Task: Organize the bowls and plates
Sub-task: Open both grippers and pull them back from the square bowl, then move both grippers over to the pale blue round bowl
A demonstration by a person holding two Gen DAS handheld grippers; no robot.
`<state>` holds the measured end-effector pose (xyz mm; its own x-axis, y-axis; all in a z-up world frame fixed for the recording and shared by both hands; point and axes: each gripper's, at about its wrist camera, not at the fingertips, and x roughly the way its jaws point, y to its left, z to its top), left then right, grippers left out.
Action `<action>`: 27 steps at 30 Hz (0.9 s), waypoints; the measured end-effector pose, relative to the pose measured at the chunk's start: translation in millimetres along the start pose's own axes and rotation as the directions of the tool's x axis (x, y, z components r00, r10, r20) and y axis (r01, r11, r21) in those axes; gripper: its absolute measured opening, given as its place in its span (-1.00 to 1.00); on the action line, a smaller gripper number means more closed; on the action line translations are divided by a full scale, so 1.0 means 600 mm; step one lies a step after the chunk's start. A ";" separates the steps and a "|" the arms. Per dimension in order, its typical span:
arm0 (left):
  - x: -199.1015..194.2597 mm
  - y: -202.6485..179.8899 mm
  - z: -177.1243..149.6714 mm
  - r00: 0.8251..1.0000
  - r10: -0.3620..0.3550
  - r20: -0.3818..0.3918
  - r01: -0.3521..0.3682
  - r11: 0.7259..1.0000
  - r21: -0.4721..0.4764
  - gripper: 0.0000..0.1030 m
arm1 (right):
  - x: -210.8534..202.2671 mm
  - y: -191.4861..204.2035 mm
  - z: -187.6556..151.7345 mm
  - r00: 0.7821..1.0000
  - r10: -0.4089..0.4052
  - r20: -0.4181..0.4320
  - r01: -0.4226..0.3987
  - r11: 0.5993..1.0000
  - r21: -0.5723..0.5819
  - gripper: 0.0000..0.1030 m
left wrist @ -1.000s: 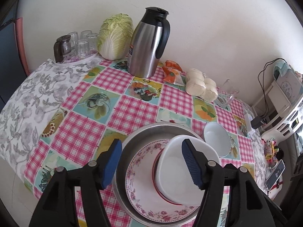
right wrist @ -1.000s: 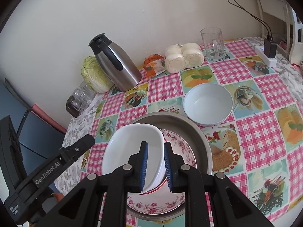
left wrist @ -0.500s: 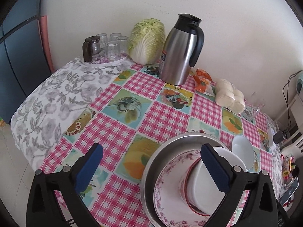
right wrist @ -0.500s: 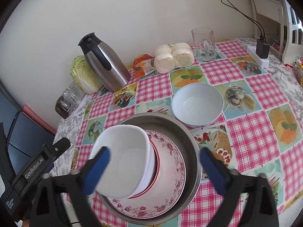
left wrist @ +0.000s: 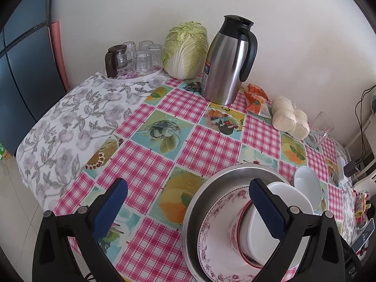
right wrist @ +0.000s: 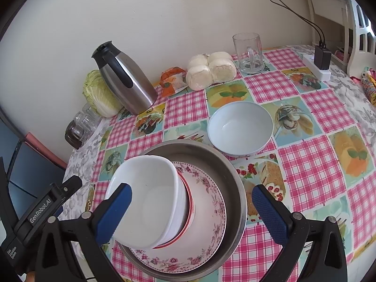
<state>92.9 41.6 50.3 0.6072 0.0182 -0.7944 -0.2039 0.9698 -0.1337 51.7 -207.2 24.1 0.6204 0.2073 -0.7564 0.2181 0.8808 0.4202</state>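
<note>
The only writing that reads clearly is "GenRobot.AI" on the left gripper's body, seen at the lower left of the right wrist view. A label on the steel jug (left wrist: 225, 63) is too small to read.

On the checked tablecloth (left wrist: 145, 164) stand 1 steel basin (right wrist: 232, 178), and in it 1 flowered plate (right wrist: 211, 202), on which a red-rimmed bowl (right wrist: 189, 202) holds a white square bowl (right wrist: 150, 197) nested inside it; the pair leans tilted toward the basin's left side. 1 round white bowl (right wrist: 239, 127) sits on the cloth just beside the basin's far rim, apart from the stack. Further back are 1 cabbage (left wrist: 185, 49), 1 glass mug (right wrist: 249, 54), 4 buns (right wrist: 211, 70) wrapped together, 1 orange packet (right wrist: 172, 80) and a tray (left wrist: 134, 75) with several upturned glasses and 1 small dark-handled pot.

The left gripper (left wrist: 188, 211) points down at the table, its jaws wide apart with nothing between them; its right finger overlaps the stacked bowls in the picture. The right gripper (right wrist: 192, 211) also slants down over the basin, jaws fully apart, straddling the stack without pressing on it.
</note>
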 end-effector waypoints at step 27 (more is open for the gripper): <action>-0.084 -0.173 0.025 0.964 -0.188 0.191 0.181 0.982 0.055 0.99 | -0.065 -0.176 0.056 0.992 -0.061 0.109 0.037 0.977 0.208 1.00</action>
<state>94.9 -56.2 112.9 0.7698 -0.1182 -0.6273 -0.0488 0.9690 -0.2424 30.0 -322.5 26.3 0.6843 0.1056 -0.7215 0.3930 0.7801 0.4869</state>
